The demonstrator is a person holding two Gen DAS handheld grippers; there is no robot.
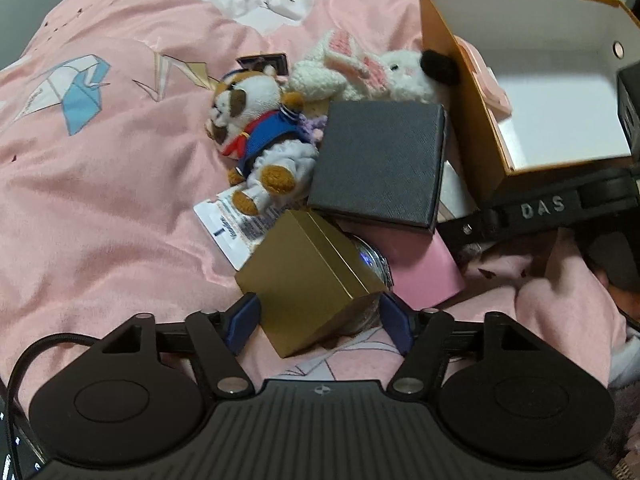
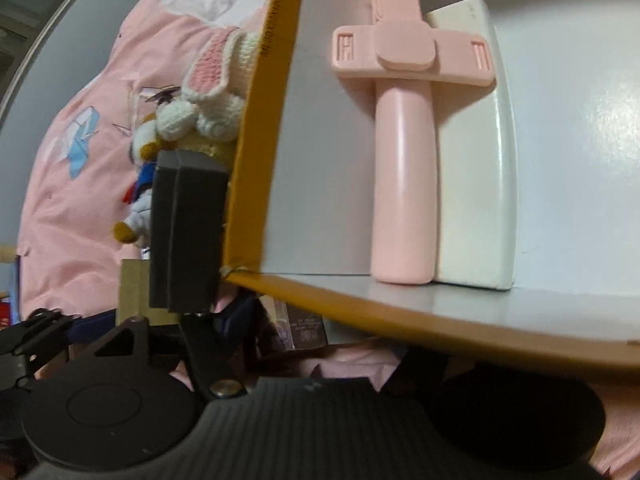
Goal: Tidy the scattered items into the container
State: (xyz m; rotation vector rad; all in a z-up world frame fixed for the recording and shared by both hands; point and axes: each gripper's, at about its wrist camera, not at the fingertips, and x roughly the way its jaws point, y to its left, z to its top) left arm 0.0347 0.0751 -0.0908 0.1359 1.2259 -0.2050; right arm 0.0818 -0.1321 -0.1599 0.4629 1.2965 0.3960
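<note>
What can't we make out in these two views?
- Left wrist: whether the left gripper pads press the gold box; box corner hides the contact.
- Right wrist: right gripper fingertips, hidden under the orange box wall.
- Left wrist: round shiny item, covered by both boxes.

"DAS" on right gripper (image 1: 560,208) body.

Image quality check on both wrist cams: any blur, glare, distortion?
Left wrist: strong fisheye bend at the edges; gold box between the left gripper's fingers is sharp, orange container slightly smeared at its near rim. Right wrist: container wall soft from closeness, mild glare on the white floor around the pink holder; lower frame dark, the right gripper's fingertips hidden under the container.
</note>
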